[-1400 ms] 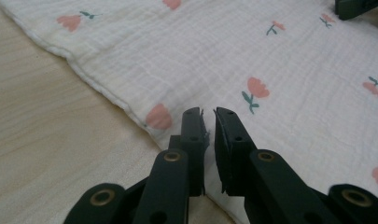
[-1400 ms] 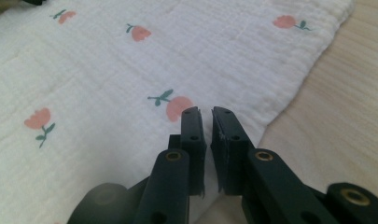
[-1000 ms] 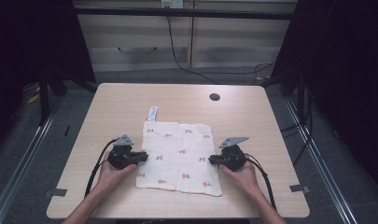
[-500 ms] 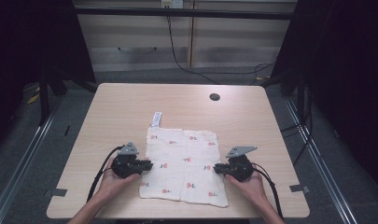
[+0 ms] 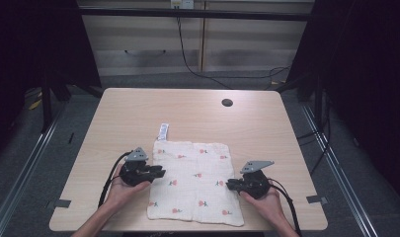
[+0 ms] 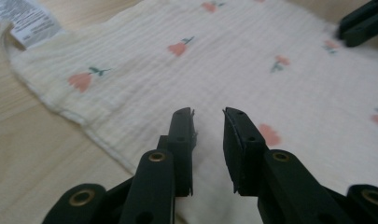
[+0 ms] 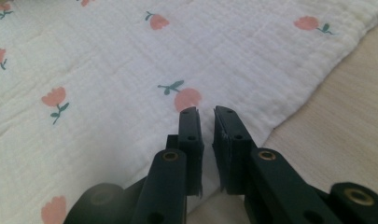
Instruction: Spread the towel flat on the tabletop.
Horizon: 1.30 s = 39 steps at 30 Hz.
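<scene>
Both grippers have dragged the flower-print cloth [image 5: 195, 182] nearer the surface's [image 5: 266, 128] front edge; left gripper [image 5: 160, 172] has just been opening, nothing pinched; right gripper [image 5: 230, 185] nearly closed, gripping nothing; cloth flat, apparently released.

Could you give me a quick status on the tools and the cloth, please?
Left tool open, just released. Right tool narrowly open over the edge. Cloth flat on table. Nothing blocking.

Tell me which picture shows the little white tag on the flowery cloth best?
The left gripper view: the tag sits close, at the cloth's corner, big enough that its printed lines show. The high view shows the tag as a tiny white strip sticking out from the cloth's far left corner. The right gripper view looks across flowery cloth and table edge.
</scene>
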Available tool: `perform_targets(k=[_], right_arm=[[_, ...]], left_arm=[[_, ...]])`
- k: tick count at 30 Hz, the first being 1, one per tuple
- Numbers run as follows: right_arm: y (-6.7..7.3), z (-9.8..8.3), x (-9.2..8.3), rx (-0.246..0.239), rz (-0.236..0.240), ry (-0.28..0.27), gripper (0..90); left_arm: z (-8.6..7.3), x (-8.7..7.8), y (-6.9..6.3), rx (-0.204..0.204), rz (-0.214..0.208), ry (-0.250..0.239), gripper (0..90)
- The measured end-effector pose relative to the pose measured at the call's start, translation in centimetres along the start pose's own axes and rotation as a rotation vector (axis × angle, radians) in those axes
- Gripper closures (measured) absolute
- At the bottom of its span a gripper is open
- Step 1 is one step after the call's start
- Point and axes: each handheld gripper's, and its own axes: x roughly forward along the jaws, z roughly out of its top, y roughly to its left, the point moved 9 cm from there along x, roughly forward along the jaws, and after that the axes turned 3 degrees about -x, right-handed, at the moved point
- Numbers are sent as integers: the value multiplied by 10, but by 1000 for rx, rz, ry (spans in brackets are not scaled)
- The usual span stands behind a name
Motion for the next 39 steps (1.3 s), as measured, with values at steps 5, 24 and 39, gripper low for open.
perform_targets(k=[5,24,39], right_arm=[[6,-4,-3,-6,8,11,811],[-82,63,24,65,-106,-74,713],[-98,69,57,31,-147,-25,646]], left_arm=[[-7,1,3,-8,-2,4,719],[-11,-1,2,17,-15,-8,717],[-11,-1,2,20,-17,-15,715]])
